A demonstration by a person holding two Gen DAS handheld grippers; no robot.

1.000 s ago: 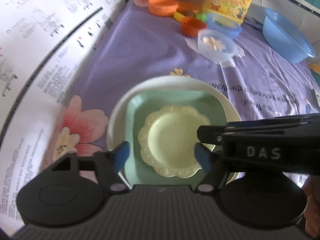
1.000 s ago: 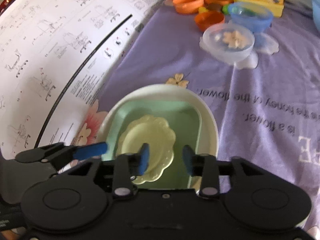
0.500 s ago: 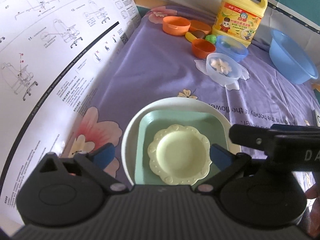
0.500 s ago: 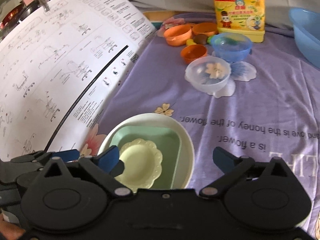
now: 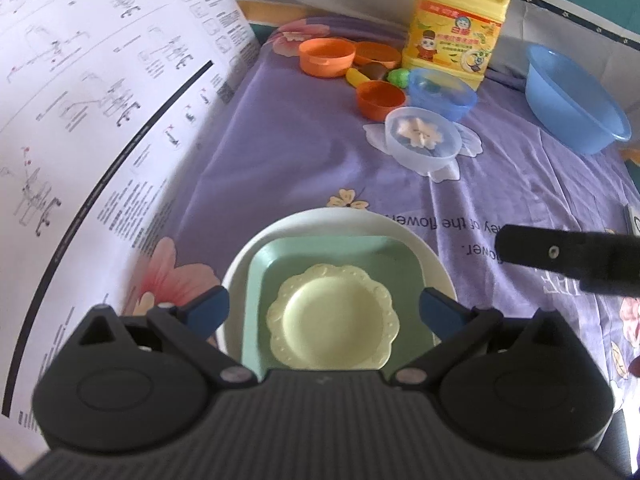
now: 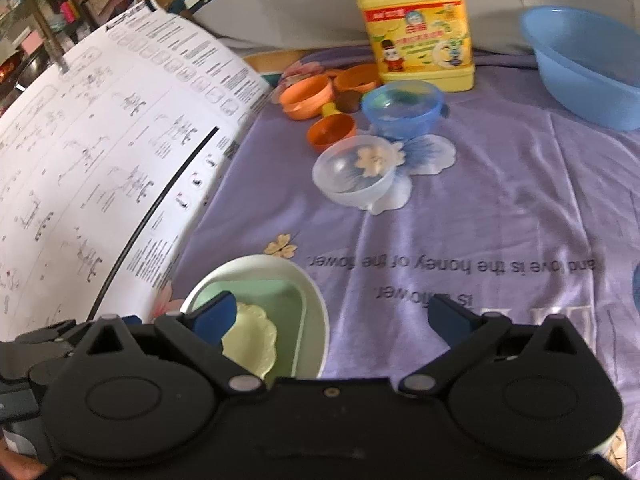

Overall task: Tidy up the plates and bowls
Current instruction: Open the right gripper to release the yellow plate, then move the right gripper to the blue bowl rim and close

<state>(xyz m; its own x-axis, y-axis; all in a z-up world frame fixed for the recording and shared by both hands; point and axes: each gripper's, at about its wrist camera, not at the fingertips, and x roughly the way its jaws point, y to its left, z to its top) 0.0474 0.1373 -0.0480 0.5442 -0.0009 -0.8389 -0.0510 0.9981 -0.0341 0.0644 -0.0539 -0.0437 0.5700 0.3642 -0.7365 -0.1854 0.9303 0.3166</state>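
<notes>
Three plates sit nested near the surface's front edge: a scalloped yellow plate (image 5: 334, 322) in a green square plate (image 5: 320, 254) in a white round plate (image 5: 404, 232). Beyond stand three orange bowls (image 5: 326, 56), one blue bowl (image 5: 442, 94) and one clear bowl (image 5: 422, 140). Both the left gripper (image 5: 324, 308) and right gripper (image 6: 334, 318) are spread wide and empty, their bodies hiding the stack's near rim.

Left wrist view: looks forward and steeply down along the left claw (image 5: 323, 308), close above the stack of plates (image 5: 334, 320), which sits at 6 o'clock between its fingers.
Right wrist view: looks forward and less steeply down along the right claw (image 6: 334, 318), set off to the stack's right; stack of plates (image 6: 280, 300) at 7 o'clock, by the left finger.
Facing: both look across the purple cloth (image 5: 304, 160) toward the yellow bottle (image 5: 456, 28) at 12 o'clock to 1 o'clock.
Shared: the stack, the clear bowl (image 6: 354, 170), the blue basin (image 6: 580, 64), the printed sheet (image 6: 100, 160) at 9 o'clock to 10 o'clock.
</notes>
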